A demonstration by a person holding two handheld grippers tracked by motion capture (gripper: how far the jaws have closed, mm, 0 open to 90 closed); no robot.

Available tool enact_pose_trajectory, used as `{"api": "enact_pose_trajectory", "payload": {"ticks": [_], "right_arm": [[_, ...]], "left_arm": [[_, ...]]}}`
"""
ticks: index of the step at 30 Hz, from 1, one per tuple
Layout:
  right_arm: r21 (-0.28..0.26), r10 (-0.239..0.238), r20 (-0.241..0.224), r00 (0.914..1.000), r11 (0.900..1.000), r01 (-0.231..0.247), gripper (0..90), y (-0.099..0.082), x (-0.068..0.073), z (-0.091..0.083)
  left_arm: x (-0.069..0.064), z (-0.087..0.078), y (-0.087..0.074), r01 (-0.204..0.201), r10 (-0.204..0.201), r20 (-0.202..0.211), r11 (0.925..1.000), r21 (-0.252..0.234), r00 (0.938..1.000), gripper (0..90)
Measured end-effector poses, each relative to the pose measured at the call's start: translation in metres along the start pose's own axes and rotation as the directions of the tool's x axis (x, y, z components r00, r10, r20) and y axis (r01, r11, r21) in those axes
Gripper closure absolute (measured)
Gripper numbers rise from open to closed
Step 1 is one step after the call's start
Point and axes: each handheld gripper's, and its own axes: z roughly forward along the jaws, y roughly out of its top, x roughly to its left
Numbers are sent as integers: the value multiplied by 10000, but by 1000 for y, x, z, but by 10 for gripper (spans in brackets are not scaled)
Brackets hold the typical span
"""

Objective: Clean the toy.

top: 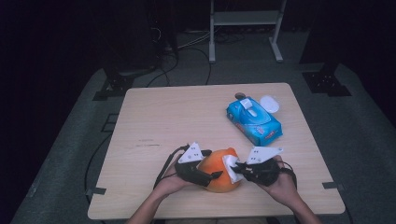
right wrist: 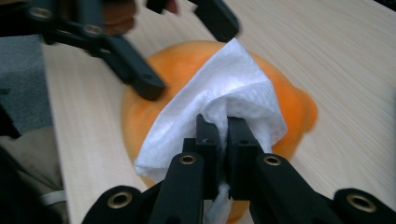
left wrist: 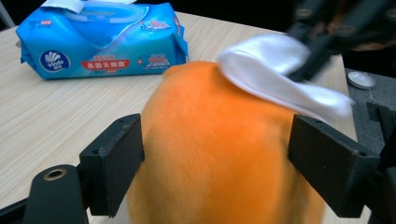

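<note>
A fuzzy orange rounded object (top: 219, 184) lies near the table's front edge. In the left gripper view it (left wrist: 215, 140) sits between the jaws of my left gripper (left wrist: 215, 154), one pad (left wrist: 116, 163) close on each flank without clearly pressing, so the gripper is open. My right gripper (right wrist: 223, 135) is shut on a white wipe (right wrist: 224, 84), which drapes over the top of the orange object (right wrist: 187, 60). From above, the left gripper (top: 212, 165) comes in from the left and the right gripper (top: 236, 168) from the right, with the wipe (top: 229, 163) between them.
A blue pack of wet wipes (top: 254, 121) lies at the back right of the wooden table (top: 177, 116), with a small white round lid (top: 269, 103) beside it. Dark floor, cables and a metal stand's legs (top: 243, 32) lie beyond the table.
</note>
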Motion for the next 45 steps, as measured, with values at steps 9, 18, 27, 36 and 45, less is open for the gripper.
{"api": "enact_pose_trajectory", "payload": {"ticks": [9, 18, 27, 36, 45], "right_arm": [[9, 51, -64, 10000, 10000, -51, 844, -3, -2, 0], [205, 651, 155, 9978, 9976, -654, 844, -14, -18, 0], [-123, -108, -282, 9995, 9999, 104, 844, 4, 5, 4], [255, 896, 28, 9960, 9956, -896, 845, -20, -25, 3], [-142, 939, 8, 9956, 9955, -939, 845, -10, -23, -1]], "left_arm": [[6, 1, -12, 259, -265, 180, 9991, 333, 9995, 232], [5, 2, -14, 170, -177, 220, 9993, 341, 9996, 236], [1, 1, -15, -2, -9, 325, 9994, 334, 9995, 243], [5, 0, -18, 75, -86, 382, 9995, 297, 9992, 249], [1, 1, -18, -142, 133, 388, 9996, 231, 9992, 250]]}}
